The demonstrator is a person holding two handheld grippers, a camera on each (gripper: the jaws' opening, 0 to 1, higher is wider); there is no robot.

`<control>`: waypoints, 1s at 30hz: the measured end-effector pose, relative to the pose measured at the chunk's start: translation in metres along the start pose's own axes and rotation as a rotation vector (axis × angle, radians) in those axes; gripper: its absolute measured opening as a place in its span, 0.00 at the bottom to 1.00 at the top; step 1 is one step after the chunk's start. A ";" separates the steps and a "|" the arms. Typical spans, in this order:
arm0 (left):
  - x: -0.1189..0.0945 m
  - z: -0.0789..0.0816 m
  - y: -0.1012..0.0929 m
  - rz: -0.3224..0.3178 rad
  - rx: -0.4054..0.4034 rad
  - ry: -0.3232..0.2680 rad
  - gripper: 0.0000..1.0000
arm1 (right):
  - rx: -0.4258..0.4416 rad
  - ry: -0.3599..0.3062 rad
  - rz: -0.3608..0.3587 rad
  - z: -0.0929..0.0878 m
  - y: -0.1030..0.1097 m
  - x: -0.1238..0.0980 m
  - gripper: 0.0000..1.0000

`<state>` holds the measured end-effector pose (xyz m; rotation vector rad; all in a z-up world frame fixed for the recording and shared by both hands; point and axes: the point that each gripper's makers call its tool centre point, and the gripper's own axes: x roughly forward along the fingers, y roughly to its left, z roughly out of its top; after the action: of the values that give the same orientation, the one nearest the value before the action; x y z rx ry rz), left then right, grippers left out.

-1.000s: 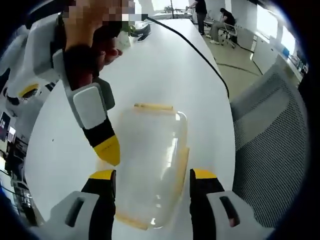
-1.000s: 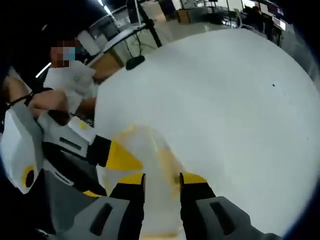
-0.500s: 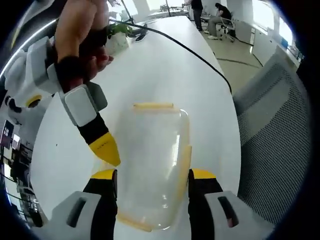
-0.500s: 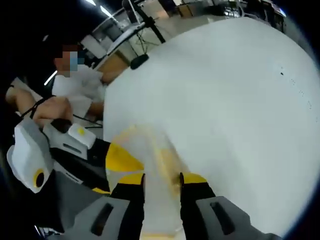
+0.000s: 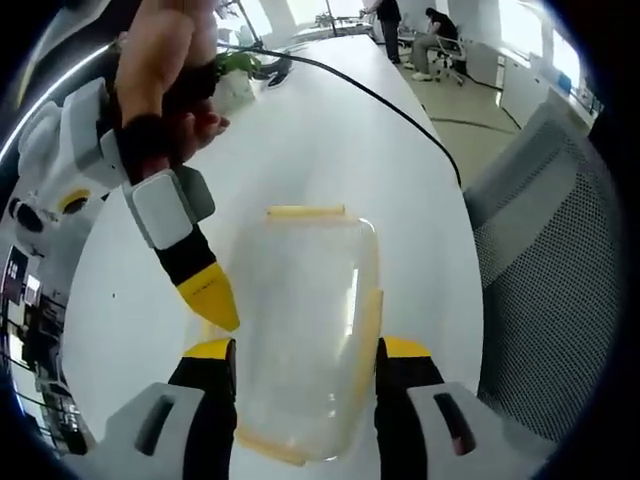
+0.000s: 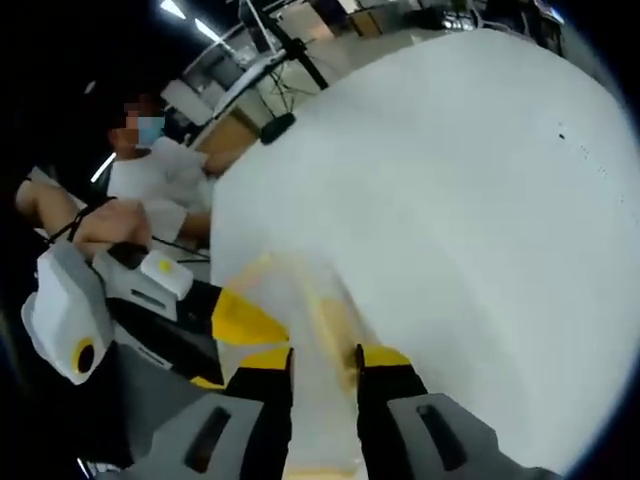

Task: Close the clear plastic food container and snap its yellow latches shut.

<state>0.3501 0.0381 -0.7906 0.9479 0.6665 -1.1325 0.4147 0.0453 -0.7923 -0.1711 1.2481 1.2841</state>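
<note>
White tabletop (image 5: 330,130) runs long under your hands, with a mesh chair (image 5: 545,260) at 3 o'clock. Your right gripper (image 5: 215,300) comes in from 10 o'clock, its yellow tip at the container (image 5: 300,330) side. The container lies lid-down-closed between your left gripper (image 5: 305,355) jaws, long axis toward 12, yellow latches (image 5: 305,212) at its edges. Left jaws stand wide, straddling it. Your right gripper (image 6: 322,358) jaws stand narrow around a latched edge; grip uncertain.

Blurred in the right gripper view: clear plastic food container (image 6: 310,340) with yellow latches, edges smeared; near end hidden behind the jaws.
</note>
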 end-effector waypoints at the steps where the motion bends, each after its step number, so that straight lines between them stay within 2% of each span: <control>1: 0.000 0.000 0.000 0.004 -0.001 0.000 0.54 | 0.011 -0.010 0.003 0.000 -0.002 0.000 0.21; 9: 0.001 0.000 0.001 0.012 0.009 0.011 0.53 | 0.024 -0.028 0.011 0.001 0.000 -0.001 0.20; 11: 0.001 0.000 0.001 0.013 0.009 0.015 0.53 | 0.019 -0.018 0.010 0.001 0.002 0.000 0.20; 12: 0.000 0.000 0.002 0.007 0.048 0.016 0.52 | 0.020 -0.004 0.009 0.001 0.001 -0.001 0.19; 13: -0.002 -0.001 0.002 0.010 0.021 0.013 0.52 | 0.018 0.001 0.013 0.001 0.000 0.000 0.19; 21: 0.002 -0.002 0.005 0.021 0.025 0.012 0.52 | -0.005 0.056 0.040 0.001 0.000 0.001 0.18; 23: 0.002 -0.001 0.005 0.022 0.028 0.018 0.52 | 0.036 0.076 0.046 0.000 0.000 0.001 0.17; 24: 0.002 -0.005 0.000 0.004 0.032 0.040 0.52 | 0.158 0.086 0.043 -0.004 0.008 0.002 0.16; 25: 0.002 -0.002 0.004 0.017 0.040 0.026 0.52 | 0.087 0.091 0.060 -0.005 0.009 0.002 0.16; 30: 0.002 -0.003 0.002 0.020 0.042 0.019 0.53 | 0.027 0.094 0.061 -0.002 0.005 0.001 0.18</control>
<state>0.3531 0.0400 -0.7935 0.9997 0.6498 -1.1246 0.4090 0.0466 -0.7915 -0.1764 1.3591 1.3230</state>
